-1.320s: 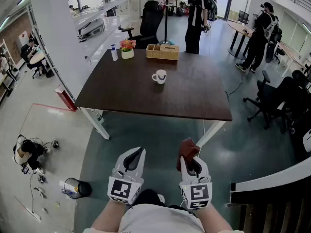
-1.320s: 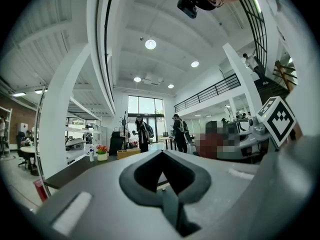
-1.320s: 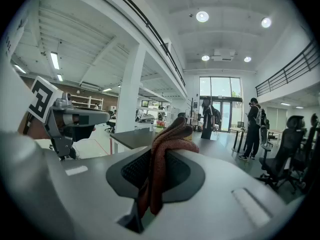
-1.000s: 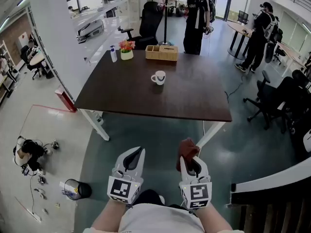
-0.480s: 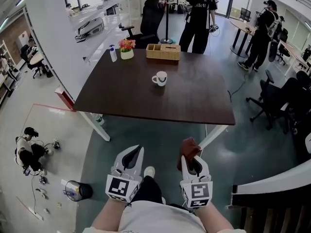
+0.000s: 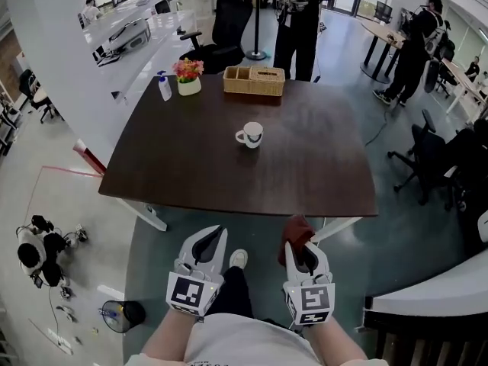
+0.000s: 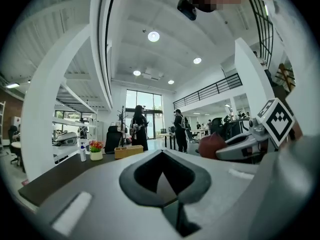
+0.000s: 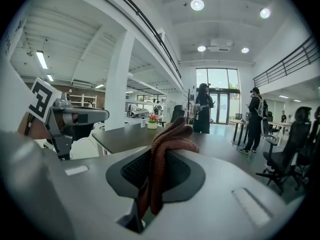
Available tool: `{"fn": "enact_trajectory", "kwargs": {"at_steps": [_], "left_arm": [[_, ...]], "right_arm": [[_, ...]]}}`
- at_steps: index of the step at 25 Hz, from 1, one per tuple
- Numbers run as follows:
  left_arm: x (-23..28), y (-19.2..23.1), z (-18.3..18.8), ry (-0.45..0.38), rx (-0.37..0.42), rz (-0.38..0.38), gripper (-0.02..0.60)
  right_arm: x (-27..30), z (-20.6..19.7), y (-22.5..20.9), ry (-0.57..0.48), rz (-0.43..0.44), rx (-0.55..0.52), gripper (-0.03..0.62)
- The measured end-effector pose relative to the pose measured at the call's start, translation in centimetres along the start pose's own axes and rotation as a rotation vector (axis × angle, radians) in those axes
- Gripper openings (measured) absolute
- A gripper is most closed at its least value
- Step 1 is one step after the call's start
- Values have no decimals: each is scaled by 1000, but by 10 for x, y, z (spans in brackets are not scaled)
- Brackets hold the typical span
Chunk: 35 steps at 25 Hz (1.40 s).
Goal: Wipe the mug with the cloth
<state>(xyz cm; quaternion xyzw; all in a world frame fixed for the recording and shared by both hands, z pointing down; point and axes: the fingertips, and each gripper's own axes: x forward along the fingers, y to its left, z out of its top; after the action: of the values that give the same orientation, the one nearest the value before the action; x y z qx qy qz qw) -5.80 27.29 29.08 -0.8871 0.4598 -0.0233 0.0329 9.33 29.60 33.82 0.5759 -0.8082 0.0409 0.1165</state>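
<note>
Cloth (image 6: 295, 229) in right gripper (image 6: 302, 255); mug (image 6: 251, 135), flowers (image 6: 187, 69) in pot (image 6: 189, 87), wicker basket (image 6: 254, 81) on table (image 6: 313, 170).

No readable text — (none anywhere)

cloth (image 6: 296, 232) rust-brown. mug (image 6: 251, 134) white, dark inside. table (image 6: 175, 166) dark brown. left tool (image 6: 216, 239) and right tool (image 6: 303, 256): pale grey, black pads, black-and-white square markers. basket (image 6: 254, 81) tan. floor (image 6: 259, 231) dark grey-green.
</note>
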Motion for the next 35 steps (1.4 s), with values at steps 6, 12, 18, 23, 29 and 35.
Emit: {"fn": "enact_trajectory", "kwargs": {"at_steps": [6,12,18,23,29,35], "left_arm": [[77,77,-8,48,-30,-64,0],[152,126,-35,115,-54,-210,0],[207,175,-65,179,-89,-207,0],[239,187,-102,246,-96,-216,0],[285,200,-142,332,-52,-205,17],[329,210,-184,390,-13,-289,95]], "right_arm": [[95,37,-19,57,-37,0,80],[188,64,-38,85,-67,-23,80],[254,73,-57,117,-88,-14,80],[292,52,-68,171,-67,-9,80],[330,16,-72,240,61,22,80],[365,-9,-59,274,227,36,80]]}}
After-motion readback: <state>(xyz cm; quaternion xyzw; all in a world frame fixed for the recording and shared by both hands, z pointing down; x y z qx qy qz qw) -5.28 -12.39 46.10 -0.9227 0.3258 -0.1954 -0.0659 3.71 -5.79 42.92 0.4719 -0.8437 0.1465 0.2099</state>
